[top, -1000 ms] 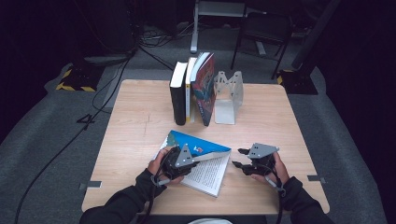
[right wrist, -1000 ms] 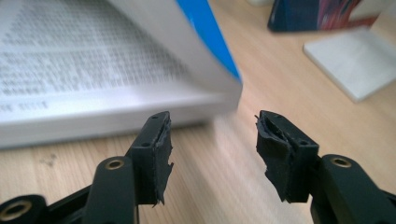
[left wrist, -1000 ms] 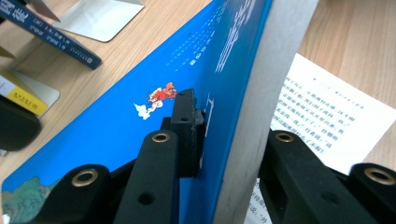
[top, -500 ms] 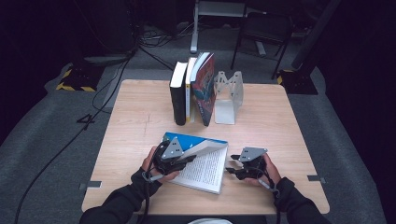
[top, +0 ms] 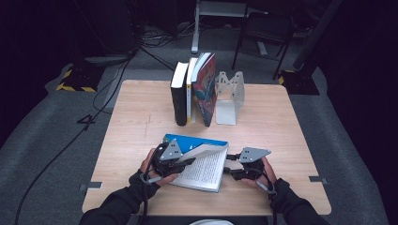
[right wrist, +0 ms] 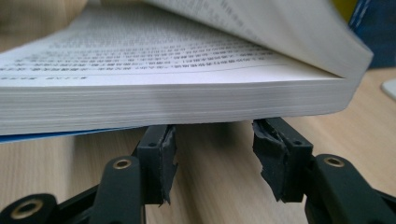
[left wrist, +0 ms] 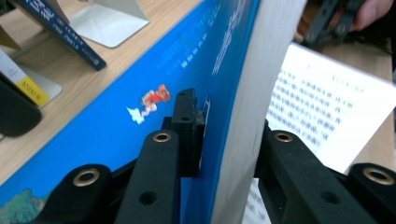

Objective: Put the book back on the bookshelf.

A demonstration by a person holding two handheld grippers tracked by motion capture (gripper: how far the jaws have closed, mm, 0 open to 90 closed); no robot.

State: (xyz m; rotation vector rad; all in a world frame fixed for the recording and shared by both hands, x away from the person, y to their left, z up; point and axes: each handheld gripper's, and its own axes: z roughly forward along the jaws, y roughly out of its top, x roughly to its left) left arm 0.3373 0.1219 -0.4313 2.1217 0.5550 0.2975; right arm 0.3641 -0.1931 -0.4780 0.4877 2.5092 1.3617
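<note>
Gripping glossy blue-cover book, L gripper.

We count three upright books standing beside one white metal bookend at the far side of the light wooden table, one open blue-covered paperback nearer us, and two black two-jaw grippers.

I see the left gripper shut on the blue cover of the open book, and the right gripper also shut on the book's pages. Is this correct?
Not quite. The left gripper is shut on the blue cover of the open book, as you say. But the right gripper is open: the right gripper view shows its jaws apart, low at the book's edge with bare table between them, gripping nothing.
</note>
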